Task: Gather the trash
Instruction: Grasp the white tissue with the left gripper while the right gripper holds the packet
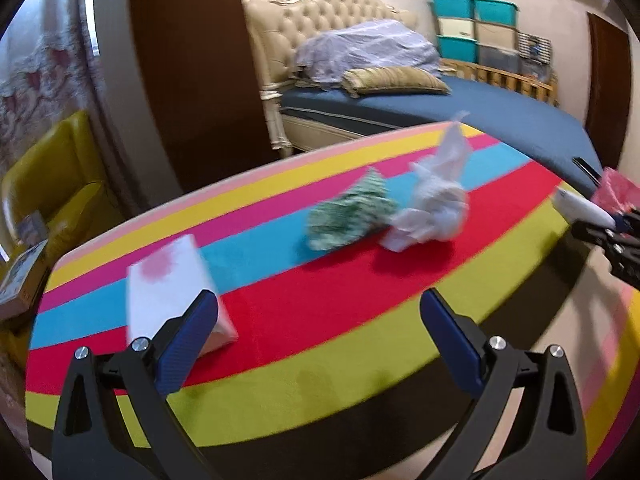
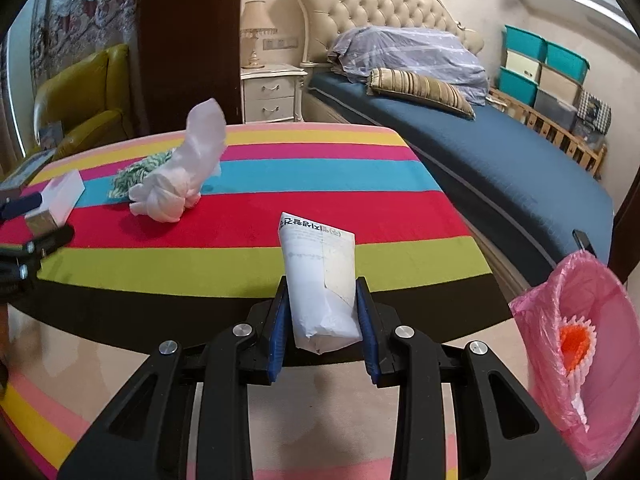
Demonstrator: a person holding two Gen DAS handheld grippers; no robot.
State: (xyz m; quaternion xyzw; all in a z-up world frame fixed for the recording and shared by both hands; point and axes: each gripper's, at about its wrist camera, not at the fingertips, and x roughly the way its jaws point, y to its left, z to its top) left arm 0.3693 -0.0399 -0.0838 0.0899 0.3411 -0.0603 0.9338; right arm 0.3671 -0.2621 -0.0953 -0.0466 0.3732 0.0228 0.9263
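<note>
Pinched between the blue pads of the right tongs (image 2: 323,316) is a white folded paper packet (image 2: 320,276) with printed text along its top edge; it stands up out of the grip, above the near edge of the striped table (image 2: 256,208). Just to the right of these tongs and lower down sits a bin lined with a pink bag (image 2: 576,360), with something orange and white inside. Ahead and to the left of them, on the red and blue stripes, a crumpled white plastic bag (image 2: 180,184) lies touching a green-and-white patterned wad (image 2: 138,170).

Over the table's near side, the left tongs (image 1: 320,340) stand spread wide with nothing between the pads. A white box (image 1: 172,288) with a pink blotch lies just at their left finger, partly hidden by it. The wad (image 1: 348,212) and plastic bag (image 1: 432,200) lie ahead of these tongs, well apart from them. Beyond the table is a bed (image 2: 500,168) with a blue sheet.
</note>
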